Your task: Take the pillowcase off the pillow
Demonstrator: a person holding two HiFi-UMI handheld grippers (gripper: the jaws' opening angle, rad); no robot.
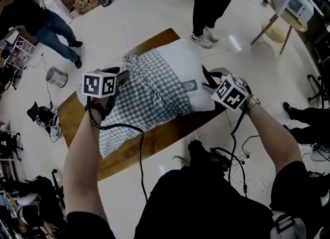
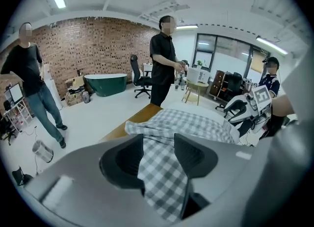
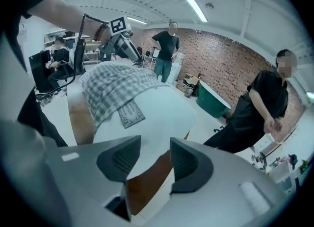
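Head view: white pillow (image 1: 188, 62) lies bare toward the wooden table's (image 1: 154, 140) far end, the rest still inside the checked pillowcase (image 1: 149, 98) trailing to the near left edge. The left gripper (image 1: 122, 78) is on the case side and the right gripper (image 1: 210, 81) on the bare side, apparently to pull the two apart. Left gripper view: jaws apart, checked cloth loose between them, unpinched. Right gripper view: jaws apart, the pillow's white corner just ahead, nothing clamped.

The pillowcase (image 1: 149, 96) hides much of the pillow (image 1: 180, 57), whose label (image 1: 189, 85) carries print too small to read.
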